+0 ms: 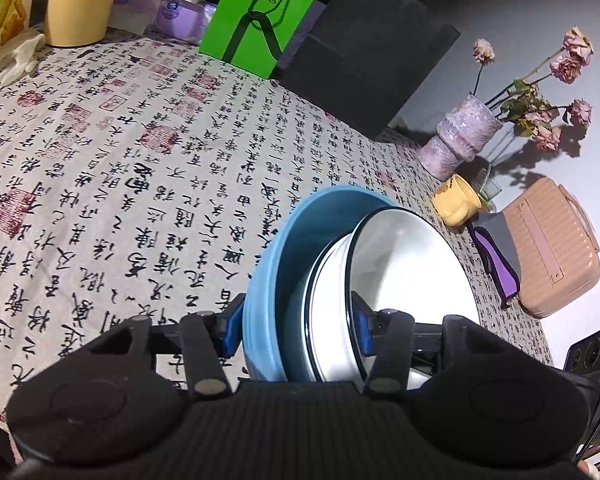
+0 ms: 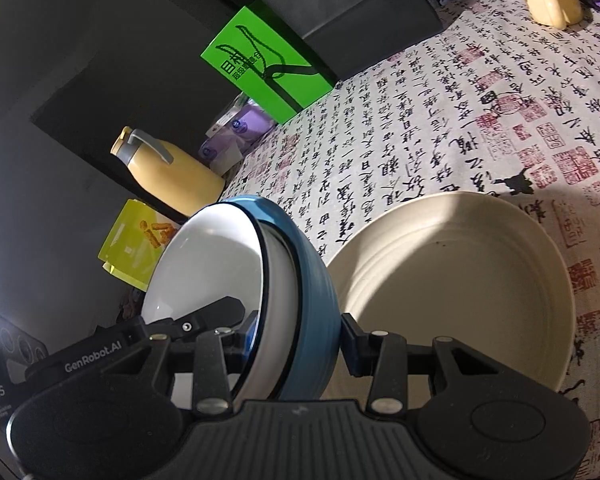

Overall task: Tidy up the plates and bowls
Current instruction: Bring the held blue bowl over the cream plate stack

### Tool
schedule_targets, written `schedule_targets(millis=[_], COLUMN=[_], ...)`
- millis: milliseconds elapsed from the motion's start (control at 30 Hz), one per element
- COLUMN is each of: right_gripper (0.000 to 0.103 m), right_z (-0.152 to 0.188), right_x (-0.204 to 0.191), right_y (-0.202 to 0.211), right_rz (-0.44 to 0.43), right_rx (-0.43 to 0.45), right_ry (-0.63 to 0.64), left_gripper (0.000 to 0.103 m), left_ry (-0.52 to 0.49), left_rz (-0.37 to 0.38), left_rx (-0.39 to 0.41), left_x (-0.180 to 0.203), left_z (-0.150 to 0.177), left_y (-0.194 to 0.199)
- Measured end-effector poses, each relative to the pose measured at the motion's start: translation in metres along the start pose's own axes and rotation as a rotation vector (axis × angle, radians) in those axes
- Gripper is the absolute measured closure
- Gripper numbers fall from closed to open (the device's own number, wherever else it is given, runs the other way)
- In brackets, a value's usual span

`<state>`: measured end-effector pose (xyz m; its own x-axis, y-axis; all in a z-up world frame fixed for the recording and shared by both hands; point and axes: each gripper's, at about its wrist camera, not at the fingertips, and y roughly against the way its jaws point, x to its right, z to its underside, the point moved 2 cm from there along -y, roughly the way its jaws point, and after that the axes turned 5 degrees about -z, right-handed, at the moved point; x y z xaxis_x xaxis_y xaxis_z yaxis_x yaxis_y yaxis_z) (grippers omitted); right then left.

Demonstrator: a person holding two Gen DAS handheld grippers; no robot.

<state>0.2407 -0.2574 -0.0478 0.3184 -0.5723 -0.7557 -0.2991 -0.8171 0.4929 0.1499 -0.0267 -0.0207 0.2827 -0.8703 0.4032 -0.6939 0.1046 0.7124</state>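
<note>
A white bowl [image 1: 412,272] with a dark rim is nested in a blue bowl [image 1: 260,280], and the pair is held tilted above the tablecloth. My left gripper [image 1: 296,328] is shut on one side of the stack, one pad outside the blue wall and one inside the white bowl. From the opposite side, my right gripper [image 2: 300,338] is shut on the same blue bowl [image 2: 316,280] and white bowl [image 2: 208,264]. The left gripper's finger [image 2: 220,308] shows inside the white bowl. A wide cream bowl [image 2: 460,280] stands on the cloth just to the right of the stack.
On the calligraphy-print tablecloth [image 1: 140,160] stand a green paper bag [image 1: 260,12], a black paper bag [image 1: 364,52], a yellow jug [image 1: 80,0], a yellow mug [image 1: 458,202], a vase of dried roses [image 1: 460,140] and a pink case [image 1: 552,248]. A white glove [image 1: 18,60] lies at the far left.
</note>
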Motion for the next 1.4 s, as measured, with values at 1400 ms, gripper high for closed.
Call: schedule_targets(millis=[1400], right_gripper=[0.064], right_z=[-0.003], right_x=[0.049], right_y=[0.028], right_rz=[0.108], right_rx=[0.049], right_ry=[-0.073], left_gripper=[0.052], left_ry=[-0.076], left_rz=[0.051], left_rx=[-0.120], left_x=[0.040], left_z=[0.012], left_y=[-0.051])
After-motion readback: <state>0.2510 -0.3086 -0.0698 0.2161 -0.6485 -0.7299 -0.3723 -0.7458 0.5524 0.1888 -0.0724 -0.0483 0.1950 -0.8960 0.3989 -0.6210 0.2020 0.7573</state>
